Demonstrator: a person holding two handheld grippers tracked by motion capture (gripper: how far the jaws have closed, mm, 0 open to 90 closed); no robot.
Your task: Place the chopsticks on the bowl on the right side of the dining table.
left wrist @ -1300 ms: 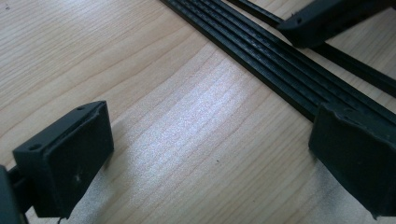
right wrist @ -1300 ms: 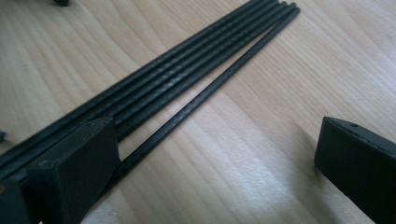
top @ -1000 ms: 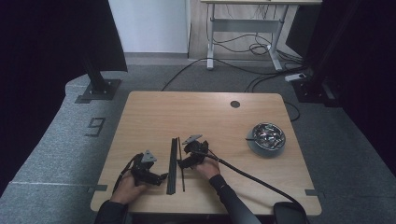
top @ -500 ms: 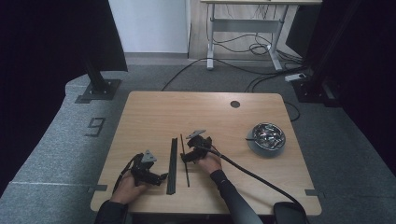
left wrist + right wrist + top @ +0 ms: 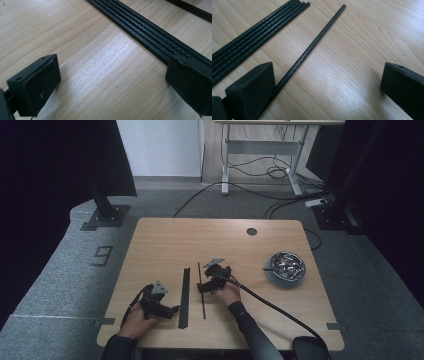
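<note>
Left gripper (image 5: 110,82): jaws spread, empty; right jaw covered part of the rod bundle (image 5: 150,37)
Right gripper (image 5: 327,85): jaws spread, empty; left jaw hid the single rod's (image 5: 312,47) near end
Bundle count: about four; single: one
Bowl (image 5: 285,266): contents unclear

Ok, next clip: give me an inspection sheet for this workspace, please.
Surface: wooden table, round hole near far edge.
Job's things: bundle of black rods lying flat; single rod beside it, apart.
Clutter: metal bowl of small parts at right.
Grippers: left gripper open by the bundle; right gripper open, single rod near one of its fingers.
Cables: black cable trailing from right gripper.
Surroundings: grey carpet, desk legs, floor cables.
</note>
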